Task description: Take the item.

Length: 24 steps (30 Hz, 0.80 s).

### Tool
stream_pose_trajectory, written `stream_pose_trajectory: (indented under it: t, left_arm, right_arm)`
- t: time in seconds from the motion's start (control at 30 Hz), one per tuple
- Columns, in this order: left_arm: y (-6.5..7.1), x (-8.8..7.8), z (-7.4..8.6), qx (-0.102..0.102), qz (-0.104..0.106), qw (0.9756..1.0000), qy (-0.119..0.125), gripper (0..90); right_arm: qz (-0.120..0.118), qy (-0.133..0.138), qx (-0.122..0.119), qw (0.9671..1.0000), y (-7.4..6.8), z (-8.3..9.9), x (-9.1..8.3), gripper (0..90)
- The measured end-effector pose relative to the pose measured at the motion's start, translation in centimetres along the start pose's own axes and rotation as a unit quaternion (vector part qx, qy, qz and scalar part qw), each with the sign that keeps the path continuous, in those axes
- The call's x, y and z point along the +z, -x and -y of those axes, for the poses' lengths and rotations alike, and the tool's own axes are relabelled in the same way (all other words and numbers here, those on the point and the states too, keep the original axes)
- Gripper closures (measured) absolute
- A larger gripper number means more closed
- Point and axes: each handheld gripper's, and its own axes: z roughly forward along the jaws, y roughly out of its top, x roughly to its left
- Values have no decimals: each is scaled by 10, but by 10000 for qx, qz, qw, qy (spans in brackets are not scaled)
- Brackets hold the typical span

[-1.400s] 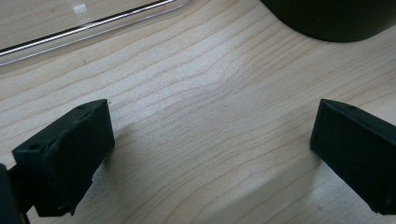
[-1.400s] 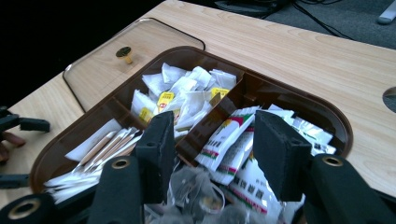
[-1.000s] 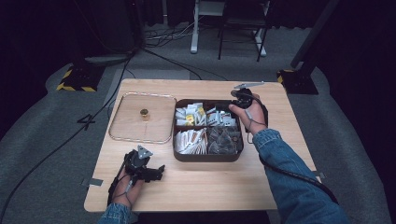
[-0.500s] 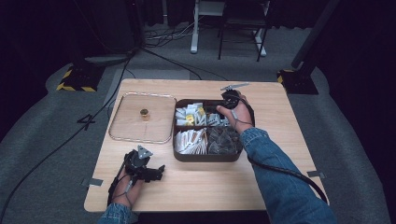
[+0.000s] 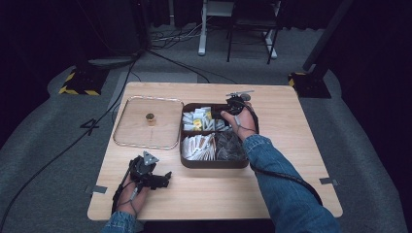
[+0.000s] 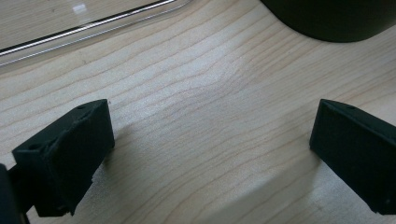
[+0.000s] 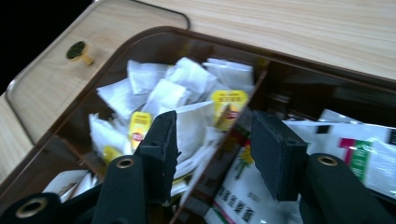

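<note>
Directly beneath the right gripper (image 7: 212, 154), its jaws parted and empty, lies the white tea-bag pile (image 7: 173, 100) in the far-left compartment of the dark box (image 5: 214, 164); the divider (image 7: 219, 154) runs straight between the jaws. That gripper is much the nearer one. Four compartments show, all filled. Well left of it rests one clear lid (image 5: 141, 141) with one brass knob (image 5: 150, 117). The left gripper (image 6: 210, 158) sits released on the table (image 5: 291, 111).

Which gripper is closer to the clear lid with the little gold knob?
The left gripper. It rests on the table just below the clear lid's near edge. The right gripper is over the brown box's far compartments, beyond the lid's right side.
</note>
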Motion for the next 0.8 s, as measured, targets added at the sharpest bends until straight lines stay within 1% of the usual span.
stream_pose_trajectory:
  t: [0.07,0.1,0.2,0.23,0.27,0.3,0.33,0.4,0.5,0.57,0.6,0.63,0.7,0.8]
  left_arm:
    - [0,0,0,-1,0,10000,1,1]
    - [0,0,0,-1,0,10000,1,1]
    - [0,0,0,2,0,10000,-1,1]
    - [0,0,0,2,0,10000,-1,1]
    - [0,0,0,1,0,10000,0,1]
    - [0,0,0,1,0,10000,0,1]
    - [0,0,0,0,0,10000,0,1]
    - [0,0,0,0,0,10000,0,1]
    - [0,0,0,1,0,10000,-1,1]
    - [0,0,0,0,-1,10000,1,1]
    - [0,0,0,2,1,10000,-1,1]
    - [0,0,0,2,2,10000,-1,1]
    - [0,0,0,2,1,10000,-2,1]
    - [0,0,0,2,1,10000,-1,1]
  right_arm:
    - [122,31,40,9999,4,1,-3,524]
    - [161,43,100,9998,6,2,-4,525]
    - [246,40,238,9994,11,3,-9,541]
    - [246,40,238,9994,11,3,-9,541]
    - [301,-28,310,9991,14,3,-10,551]
    - [301,-28,310,9991,14,3,-10,551]
    - [369,-9,352,9987,14,4,-12,555]
    - [380,11,389,9985,15,3,-15,557]
    - [424,50,388,9983,15,3,-18,560]
    - [400,7,413,9983,16,3,-17,564]
    - [481,-90,461,9977,17,5,-16,581]
    - [463,-98,466,9978,17,6,-16,597]
    - [324,-147,496,9981,16,8,-13,637]
    - [253,-313,411,9983,13,10,-8,690]
